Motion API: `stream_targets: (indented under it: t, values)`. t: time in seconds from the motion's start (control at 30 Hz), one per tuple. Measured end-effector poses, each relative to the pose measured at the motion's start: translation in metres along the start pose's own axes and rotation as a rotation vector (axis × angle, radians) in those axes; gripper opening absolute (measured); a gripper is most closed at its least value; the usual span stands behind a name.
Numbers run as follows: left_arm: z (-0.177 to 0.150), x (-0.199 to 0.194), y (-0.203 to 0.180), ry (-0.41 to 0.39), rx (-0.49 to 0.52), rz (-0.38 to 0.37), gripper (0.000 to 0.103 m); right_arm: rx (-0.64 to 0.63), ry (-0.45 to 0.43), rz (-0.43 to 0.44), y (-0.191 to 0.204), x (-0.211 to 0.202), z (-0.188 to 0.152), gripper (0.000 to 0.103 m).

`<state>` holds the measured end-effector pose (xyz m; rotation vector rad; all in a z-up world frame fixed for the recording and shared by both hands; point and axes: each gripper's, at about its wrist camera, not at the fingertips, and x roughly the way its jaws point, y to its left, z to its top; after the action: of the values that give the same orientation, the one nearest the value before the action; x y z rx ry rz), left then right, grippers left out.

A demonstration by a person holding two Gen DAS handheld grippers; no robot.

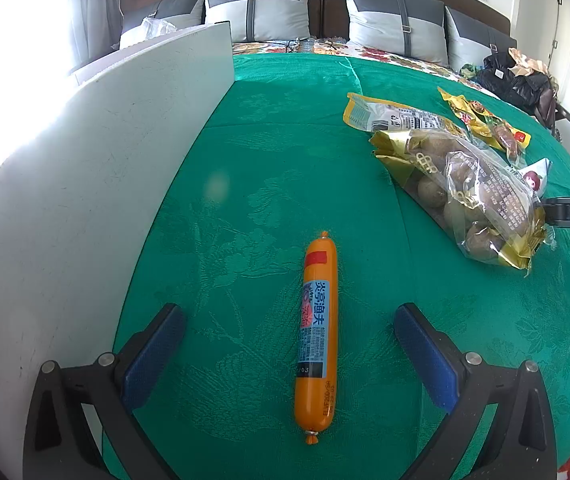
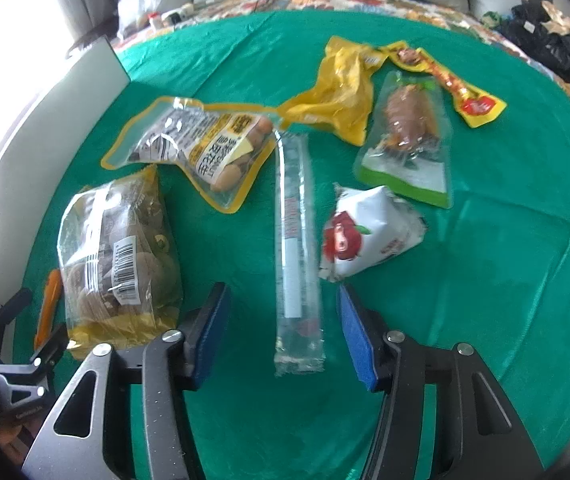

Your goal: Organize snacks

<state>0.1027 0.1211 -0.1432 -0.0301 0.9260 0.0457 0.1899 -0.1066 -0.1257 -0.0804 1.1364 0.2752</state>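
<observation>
Snacks lie scattered over the green cloth [image 1: 269,152] that covers the bed, and I take each camera in turn.

From my left wrist camera, the orange sausage stick [image 1: 316,338] lies lengthwise on the cloth, right between the blue pads of my left gripper [image 1: 289,338]. The jaws stand wide apart, with cloth showing on both sides of the sausage, so nothing is held. A white panel [image 1: 97,184] stands upright along the left edge of the cloth. Further off to the right sits a clear bag of round brown snacks [image 1: 469,196] with gold trim, and behind it a yellow-edged pouch [image 1: 397,114] and a long yellow packet [image 1: 485,122]. Grey pillows [image 1: 261,8] line the headboard.

From my right wrist camera, a long clear tube packet [image 2: 297,248] runs away from me between the fingers of my right gripper [image 2: 283,330], whose jaws are spread and not touching it. Just beside its right side lies a white packet with a red fruit print [image 2: 369,236]. Beyond that are a green-edged pouch [image 2: 409,140], a crumpled yellow wrapper [image 2: 337,92] and the long yellow packet [image 2: 453,84]. To the left lies the yellow-edged pouch [image 2: 193,148], and nearer to me the clear bag of round brown snacks [image 2: 117,256]. At the far left edge I see the orange sausage stick [image 2: 48,304] by the left gripper [image 2: 17,344].
</observation>
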Motion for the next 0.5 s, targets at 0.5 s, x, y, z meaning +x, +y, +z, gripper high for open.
stream_targets:
  t: [0.5]
  values:
    - [0.0, 0.001, 0.0, 0.0, 0.0, 0.002, 0.103, 0.015, 0.003, 0.056, -0.021, -0.055, -0.105, 0.021]
